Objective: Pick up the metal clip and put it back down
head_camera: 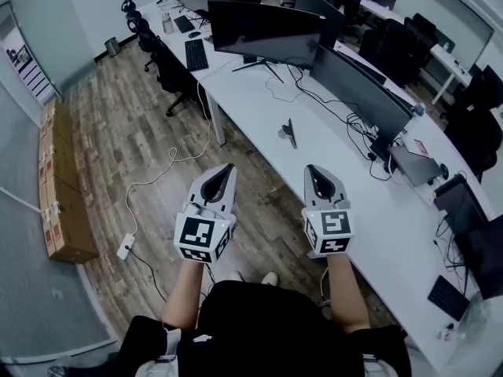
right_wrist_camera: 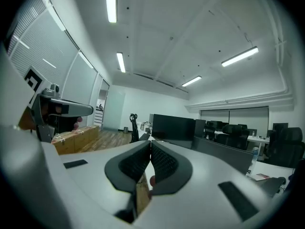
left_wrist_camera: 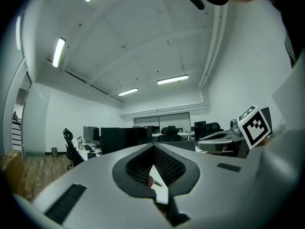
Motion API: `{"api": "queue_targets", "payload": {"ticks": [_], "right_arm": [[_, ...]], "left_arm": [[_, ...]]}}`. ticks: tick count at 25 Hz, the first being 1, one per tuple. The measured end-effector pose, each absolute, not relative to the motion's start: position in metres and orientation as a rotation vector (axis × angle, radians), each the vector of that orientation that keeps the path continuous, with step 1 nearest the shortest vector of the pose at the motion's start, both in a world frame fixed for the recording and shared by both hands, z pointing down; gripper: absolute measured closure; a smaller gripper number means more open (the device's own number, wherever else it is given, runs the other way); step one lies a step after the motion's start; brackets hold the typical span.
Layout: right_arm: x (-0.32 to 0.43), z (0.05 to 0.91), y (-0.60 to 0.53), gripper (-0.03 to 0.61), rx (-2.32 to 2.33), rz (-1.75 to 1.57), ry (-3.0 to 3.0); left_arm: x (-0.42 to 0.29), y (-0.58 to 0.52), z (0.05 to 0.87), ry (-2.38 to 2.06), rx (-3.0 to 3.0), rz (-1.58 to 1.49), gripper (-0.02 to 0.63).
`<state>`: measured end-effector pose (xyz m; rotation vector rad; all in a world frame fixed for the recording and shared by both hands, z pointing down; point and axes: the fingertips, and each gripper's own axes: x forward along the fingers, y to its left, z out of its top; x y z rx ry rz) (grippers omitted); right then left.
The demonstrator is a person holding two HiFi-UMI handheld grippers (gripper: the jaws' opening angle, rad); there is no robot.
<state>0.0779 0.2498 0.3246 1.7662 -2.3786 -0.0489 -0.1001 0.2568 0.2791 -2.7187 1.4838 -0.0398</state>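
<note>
The metal clip [head_camera: 288, 132] is a small dark clip with a shiny end. It lies alone on the white desk [head_camera: 259, 124], in front of the monitors. Both grippers are held level at waist height, well short of the clip. My left gripper [head_camera: 229, 167] hangs over the wooden floor beside the desk edge, its jaws together with nothing between them [left_wrist_camera: 153, 146]. My right gripper [head_camera: 313, 169] is over the near part of the desk, its jaws also shut and empty [right_wrist_camera: 150, 142]. The clip lies ahead of and between the two grippers.
Two dark monitors [head_camera: 263, 30] [head_camera: 357, 89] stand along the desk with loose cables around them. A keyboard [head_camera: 196, 54] lies farther back and a laptop [head_camera: 416, 166] sits at the right. Office chairs [head_camera: 169, 73], cardboard boxes [head_camera: 59, 195] and a power strip [head_camera: 125, 247] are on the floor at left.
</note>
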Motion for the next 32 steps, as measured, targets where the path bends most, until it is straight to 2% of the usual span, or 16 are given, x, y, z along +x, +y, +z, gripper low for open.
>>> {"api": "queue_targets", "payload": {"ticks": [16,32], "right_arm": [[0.112,0.341,0.266,0.554,1.693,-0.038,-2.428],[0.101,0.346,0.209,0.554,1.644,-0.067,-2.437]], "left_arm": [[-0.060,0.282,0.290,1.540,-2.675,-0.061,0.604],[-0.067,0.219,0.295,1.557,-2.677,-0.038,0.604]]}}
